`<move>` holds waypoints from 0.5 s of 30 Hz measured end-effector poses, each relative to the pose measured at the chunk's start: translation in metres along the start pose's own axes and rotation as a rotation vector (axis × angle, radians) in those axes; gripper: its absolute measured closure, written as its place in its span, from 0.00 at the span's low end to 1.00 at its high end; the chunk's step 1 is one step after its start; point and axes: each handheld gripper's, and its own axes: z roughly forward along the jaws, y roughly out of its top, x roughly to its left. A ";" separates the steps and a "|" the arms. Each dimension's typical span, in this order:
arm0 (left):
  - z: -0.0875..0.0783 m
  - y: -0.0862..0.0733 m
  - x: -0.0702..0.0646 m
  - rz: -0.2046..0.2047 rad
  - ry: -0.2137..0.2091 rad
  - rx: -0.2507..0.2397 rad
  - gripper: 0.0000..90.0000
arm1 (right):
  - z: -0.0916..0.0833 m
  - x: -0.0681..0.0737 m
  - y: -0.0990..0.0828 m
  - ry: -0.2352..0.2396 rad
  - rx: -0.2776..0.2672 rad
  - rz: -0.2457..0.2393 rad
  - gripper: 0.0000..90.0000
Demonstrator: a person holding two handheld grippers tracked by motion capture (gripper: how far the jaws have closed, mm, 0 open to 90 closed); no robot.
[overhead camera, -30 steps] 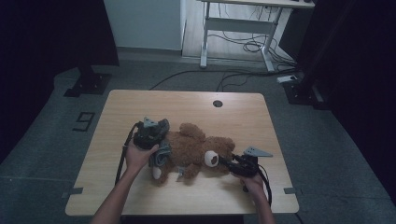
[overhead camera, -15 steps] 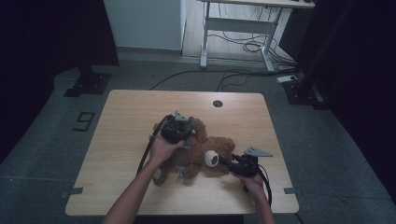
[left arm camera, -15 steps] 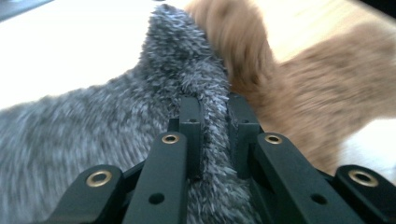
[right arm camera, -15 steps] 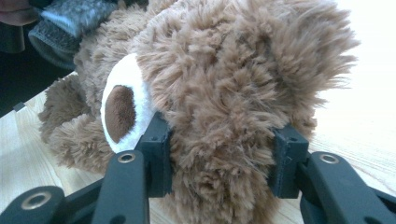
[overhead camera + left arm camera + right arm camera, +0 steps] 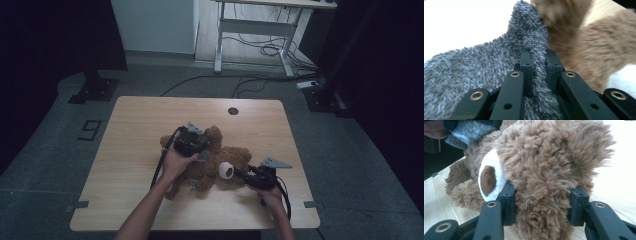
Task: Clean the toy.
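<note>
A brown teddy bear lies on the wooden table, its white muzzle turned toward the front right. My left gripper sits over the bear's body. In the left gripper view its jaws are shut on a fold of fuzzy grey cloth, with the bear's fur just beyond. My right gripper is at the bear's head. In the right gripper view it is shut on the furry head, beside the muzzle with its brown nose. The grey cloth shows at the top left there.
A round cable hole sits near the table's far edge. Behind the table stand a white desk frame with floor cables, a black stand base at left and a dark base at right.
My left hand has moved right and slightly away, from the bear's left side to over its body, carrying the grey cloth. The right gripper has stayed on the head.
</note>
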 end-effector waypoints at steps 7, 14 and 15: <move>-0.019 -0.033 0.047 -0.103 0.067 0.007 0.88 | 0.000 -0.001 0.000 0.003 -0.002 0.000 0.57; -0.025 -0.077 0.074 -0.196 0.079 0.008 0.88 | 0.001 -0.001 -0.001 0.003 -0.004 0.003 0.57; -0.025 -0.077 0.074 -0.196 0.079 0.008 0.88 | 0.001 -0.001 -0.001 0.003 -0.004 0.003 0.57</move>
